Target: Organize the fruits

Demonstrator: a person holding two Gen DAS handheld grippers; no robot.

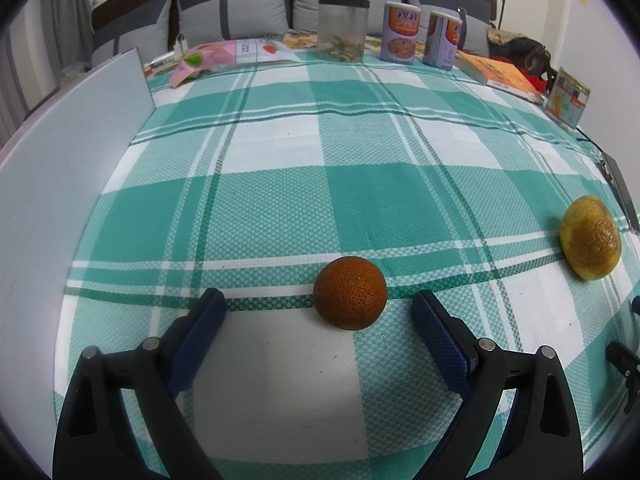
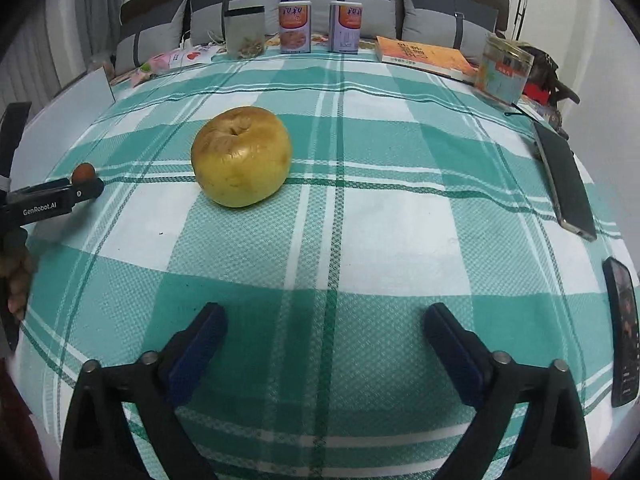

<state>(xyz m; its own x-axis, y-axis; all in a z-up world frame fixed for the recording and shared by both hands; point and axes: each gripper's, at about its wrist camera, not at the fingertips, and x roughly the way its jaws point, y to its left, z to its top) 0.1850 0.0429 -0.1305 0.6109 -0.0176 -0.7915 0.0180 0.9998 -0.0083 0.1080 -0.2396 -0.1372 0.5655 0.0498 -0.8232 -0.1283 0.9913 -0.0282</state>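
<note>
An orange [image 1: 350, 293] lies on the green checked tablecloth [image 1: 280, 184], just ahead of my left gripper [image 1: 320, 300], which is open with the fruit a little right of centre between its blue pads. A wrinkled yellow apple [image 1: 590, 238] lies to the right. In the right wrist view the apple [image 2: 241, 156] sits ahead and left of my open, empty right gripper [image 2: 325, 316]. The orange [image 2: 83, 172] shows small at far left, behind the left gripper's body [image 2: 52, 200].
A white board [image 1: 60, 184] stands along the left. At the back stand a clear jar [image 1: 343, 28], two cans [image 1: 401, 32], a book [image 1: 500, 74] and a small jar [image 2: 505, 69]. Two phones [image 2: 566, 180] [image 2: 622, 332] lie at the right edge.
</note>
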